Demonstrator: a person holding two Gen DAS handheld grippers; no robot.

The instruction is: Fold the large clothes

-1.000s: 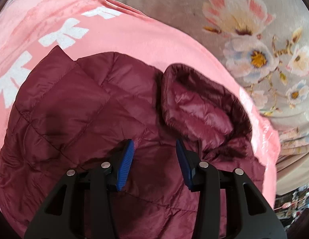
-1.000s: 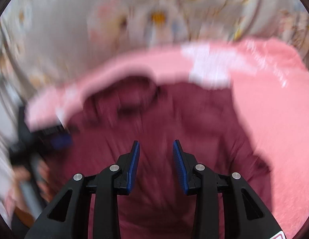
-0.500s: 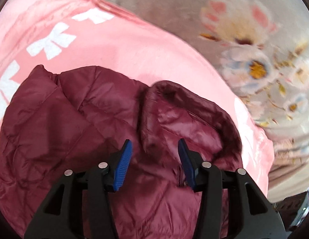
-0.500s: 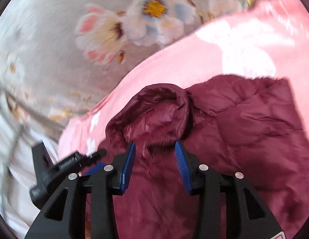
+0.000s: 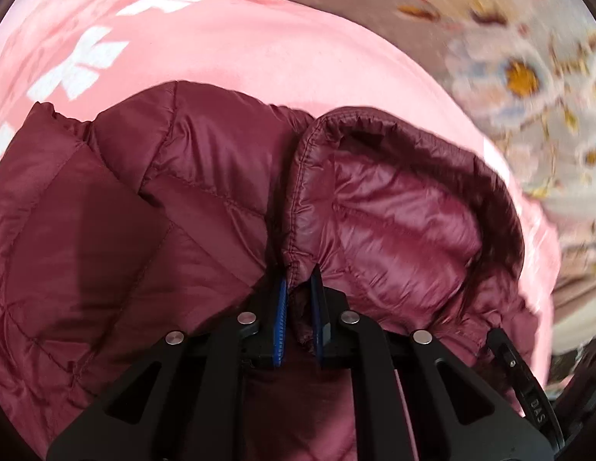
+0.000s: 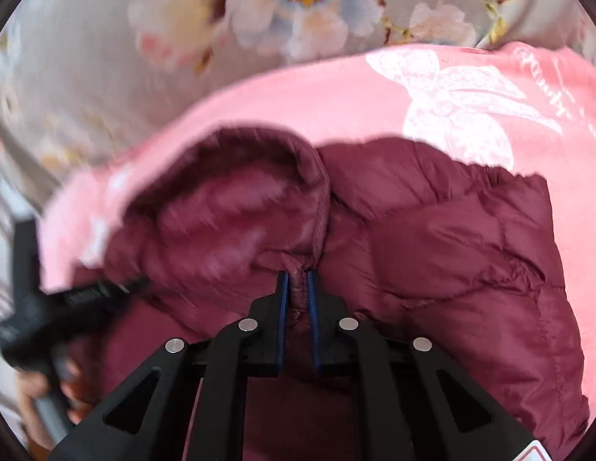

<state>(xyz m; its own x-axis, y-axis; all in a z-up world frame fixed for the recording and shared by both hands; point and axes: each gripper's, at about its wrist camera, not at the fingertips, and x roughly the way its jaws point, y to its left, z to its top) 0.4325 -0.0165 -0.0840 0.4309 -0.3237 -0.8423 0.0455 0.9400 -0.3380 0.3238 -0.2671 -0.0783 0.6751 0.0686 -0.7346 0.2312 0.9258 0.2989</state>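
- My left gripper [image 5: 298, 288] is closing, pinching the maroon puffer jacket [image 5: 152, 230] at the collar seam; collar [image 5: 405, 207] at two o'clock
- My right gripper [image 6: 297, 284] is closing on the same jacket's edge; pink blanket [image 6: 317, 100] lying beneath, at twelve

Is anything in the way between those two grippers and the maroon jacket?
Nothing visible. The left gripper and right gripper are closing, each with a fold of the jacket already between its pads, beside the hood.
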